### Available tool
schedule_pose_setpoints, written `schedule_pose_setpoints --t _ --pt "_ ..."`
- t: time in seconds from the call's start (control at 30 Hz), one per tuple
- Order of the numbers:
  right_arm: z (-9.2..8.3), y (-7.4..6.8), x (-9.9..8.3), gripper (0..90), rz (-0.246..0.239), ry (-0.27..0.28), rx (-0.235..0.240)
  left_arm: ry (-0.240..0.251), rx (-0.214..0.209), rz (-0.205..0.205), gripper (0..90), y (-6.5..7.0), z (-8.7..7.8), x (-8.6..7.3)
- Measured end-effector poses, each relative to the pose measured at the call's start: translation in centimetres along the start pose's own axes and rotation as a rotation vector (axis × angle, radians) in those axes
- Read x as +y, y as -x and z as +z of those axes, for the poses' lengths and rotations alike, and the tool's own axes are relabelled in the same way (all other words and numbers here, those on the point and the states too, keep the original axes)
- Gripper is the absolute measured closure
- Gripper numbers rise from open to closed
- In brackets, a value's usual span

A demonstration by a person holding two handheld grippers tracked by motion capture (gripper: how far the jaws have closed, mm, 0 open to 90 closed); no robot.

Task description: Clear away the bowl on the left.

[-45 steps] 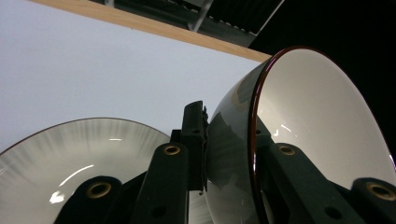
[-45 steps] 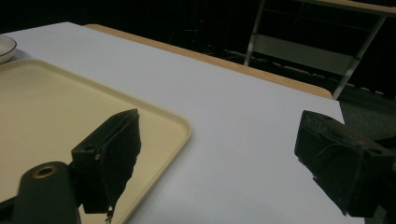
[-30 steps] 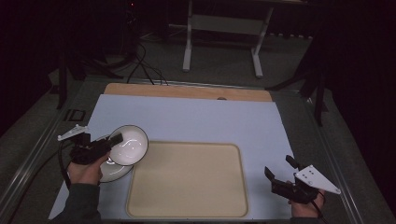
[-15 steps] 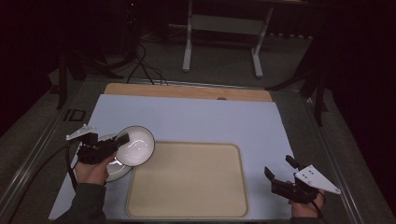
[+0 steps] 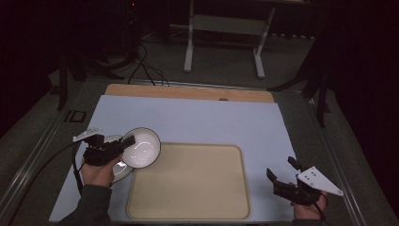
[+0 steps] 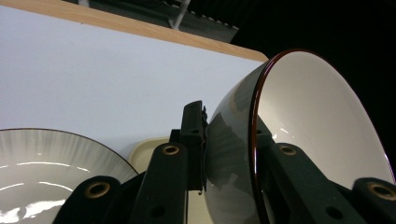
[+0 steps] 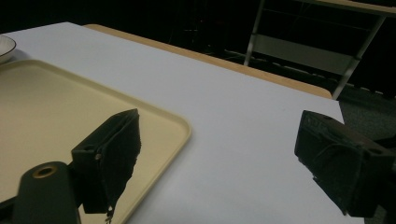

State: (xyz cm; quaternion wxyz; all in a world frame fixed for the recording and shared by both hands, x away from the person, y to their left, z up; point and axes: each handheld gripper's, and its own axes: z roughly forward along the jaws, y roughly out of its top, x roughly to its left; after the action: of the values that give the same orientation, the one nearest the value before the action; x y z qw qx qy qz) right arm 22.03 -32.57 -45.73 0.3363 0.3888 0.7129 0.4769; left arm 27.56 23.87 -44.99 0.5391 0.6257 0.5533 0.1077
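Note:
A white bowl (image 5: 142,147) with a dark rim hangs tilted over the left edge of the beige tray (image 5: 188,183). My left gripper (image 5: 127,141) is shut on its rim. In the left gripper view the jaws pinch the bowl (image 6: 317,121) wall from inside and outside, with my left gripper (image 6: 229,154) above a white ribbed plate (image 6: 46,172). That plate (image 5: 121,171) lies on the table left of the tray, partly under the hand. My right gripper (image 5: 281,168) stands open off the tray's right edge; in its own view my right gripper (image 7: 224,158) holds nothing beside the tray (image 7: 46,107).
The pale blue table top (image 5: 211,122) has a wooden strip (image 5: 188,92) along its far edge. A metal stand (image 5: 223,28) and cables lie on the dark floor beyond. The tray's surface is bare.
My left gripper has carried the bowl to the right and nearer, off the plate and toward the tray's left edge. The right gripper has stayed put.

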Motion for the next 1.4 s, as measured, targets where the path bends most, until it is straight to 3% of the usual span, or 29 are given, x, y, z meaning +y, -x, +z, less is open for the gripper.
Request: schedule_pose_setpoints --t 1.4 --pt "0.0 0.0 0.0 14.1 0.0 0.0 -0.002 -0.044 -0.034 0.01 76.1 1.5 2.8 -1.1"
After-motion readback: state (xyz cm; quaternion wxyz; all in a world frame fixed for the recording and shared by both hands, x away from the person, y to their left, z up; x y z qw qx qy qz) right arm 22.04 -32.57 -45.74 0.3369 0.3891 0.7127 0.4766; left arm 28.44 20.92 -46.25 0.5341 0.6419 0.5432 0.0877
